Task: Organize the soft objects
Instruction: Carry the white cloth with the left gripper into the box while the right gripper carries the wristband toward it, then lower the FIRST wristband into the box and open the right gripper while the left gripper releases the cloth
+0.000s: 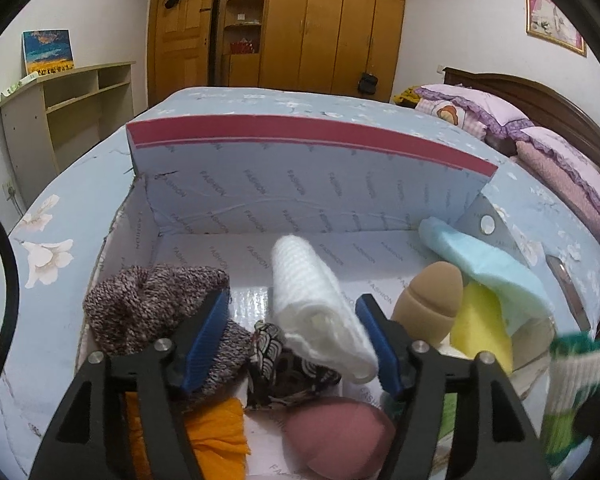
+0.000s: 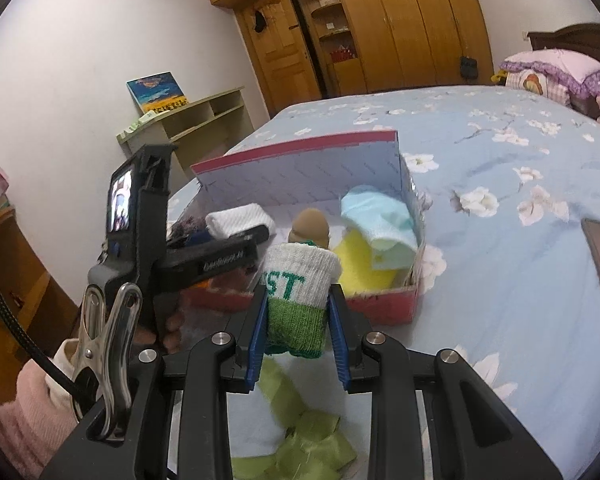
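right wrist view — right hand-held gripper (image 2: 298, 338) clamps green-white sock (image 2: 298, 300) near box (image 2: 380, 306).

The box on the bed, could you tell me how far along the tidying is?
Done: the box already holds a white towel, knit hat and sponges. In hand: the right gripper clamps a green-and-white sock. Left: the green ribbon outside it.

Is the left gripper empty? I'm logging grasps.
Yes, the left gripper is open above the box, its fingers around nothing.

rolled green-white sock (image 2: 298, 304) upright, clamped.
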A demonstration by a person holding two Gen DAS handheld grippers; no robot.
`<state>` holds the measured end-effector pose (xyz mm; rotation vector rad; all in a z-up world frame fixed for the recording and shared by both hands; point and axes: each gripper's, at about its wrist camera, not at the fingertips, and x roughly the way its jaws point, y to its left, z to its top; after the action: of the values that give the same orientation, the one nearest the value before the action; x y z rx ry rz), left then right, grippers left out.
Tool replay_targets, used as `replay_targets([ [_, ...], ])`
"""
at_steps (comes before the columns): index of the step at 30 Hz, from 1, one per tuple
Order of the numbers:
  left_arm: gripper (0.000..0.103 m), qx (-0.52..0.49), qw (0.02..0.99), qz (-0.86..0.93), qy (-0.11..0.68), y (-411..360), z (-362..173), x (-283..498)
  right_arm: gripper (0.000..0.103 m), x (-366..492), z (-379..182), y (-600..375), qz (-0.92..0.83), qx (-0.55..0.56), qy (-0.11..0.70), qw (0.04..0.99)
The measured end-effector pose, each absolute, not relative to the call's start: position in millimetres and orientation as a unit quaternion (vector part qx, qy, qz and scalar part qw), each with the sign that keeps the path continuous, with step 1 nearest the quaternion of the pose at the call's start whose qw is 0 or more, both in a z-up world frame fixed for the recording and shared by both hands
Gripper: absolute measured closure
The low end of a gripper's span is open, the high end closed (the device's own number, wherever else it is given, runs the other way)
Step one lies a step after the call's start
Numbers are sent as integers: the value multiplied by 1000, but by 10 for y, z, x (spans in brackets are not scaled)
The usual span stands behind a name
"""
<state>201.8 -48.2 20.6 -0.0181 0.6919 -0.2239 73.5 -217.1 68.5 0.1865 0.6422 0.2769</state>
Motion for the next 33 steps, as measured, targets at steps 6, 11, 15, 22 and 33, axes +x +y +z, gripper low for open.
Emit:
replay_targets([
  [6,32,-14,936,-112,333,-472,173,1990,74,943,766,-2169,121,79,303,942],
  [11,31,-18,937,-116,330,-432,163,1951,74,1188,848,-2159,109,71,289,948],
  [15,31,-21,937,-118,329,-402,161,1925,74,1433,878,-2154,98,73,282,952],
  [22,30,-25,937,-122,327,-329,171,1917,74,1823,806,-2142,73,70,287,953],
  [33,27,-16,938,-121,325,-383,195,1914,68,2046,540,-2152,62,71,327,940],
])
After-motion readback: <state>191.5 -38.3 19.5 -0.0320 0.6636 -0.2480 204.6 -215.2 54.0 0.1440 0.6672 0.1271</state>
